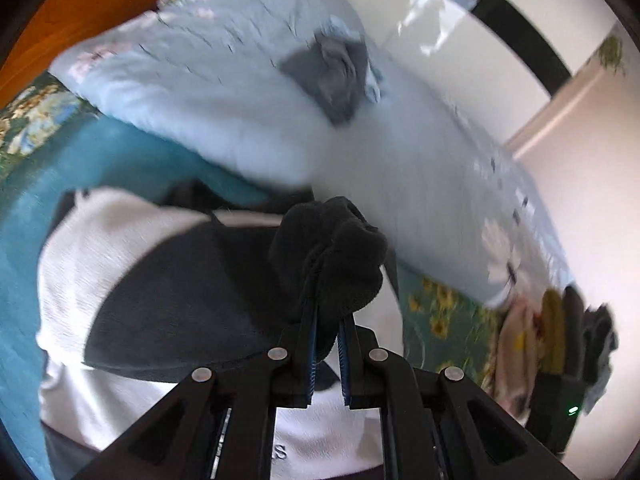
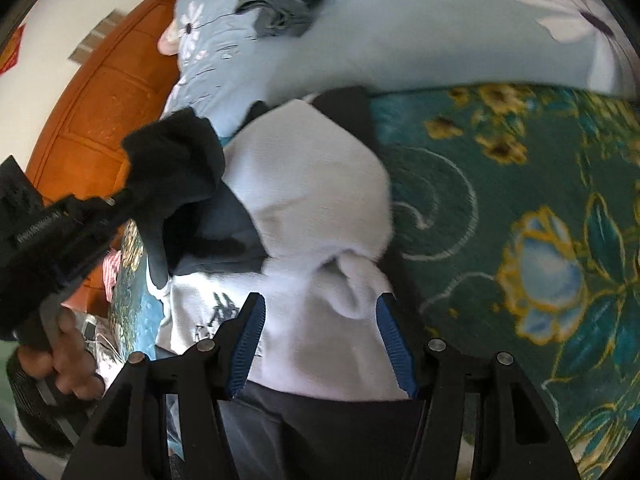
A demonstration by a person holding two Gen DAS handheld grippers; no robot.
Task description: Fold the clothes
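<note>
A white and dark grey sweatshirt [image 2: 312,200] is shown lying on a bed covered by a teal floral bedspread [image 2: 520,208], just in front of a pale blue flowered duvet [image 2: 400,40]. Its dark sleeve [image 1: 332,256] is seen bunched and clamped in the closed left tongs [image 1: 326,344], raised above the body of the garment. The right tongs [image 2: 320,344] are held apart, a fold of white fabric lying between the blue pads [image 2: 248,340]; contact cannot be judged. Lettering on the chest [image 2: 224,312] is blurred and partly hidden. A small grey garment [image 2: 276,8] is seen on the duvet.
</note>
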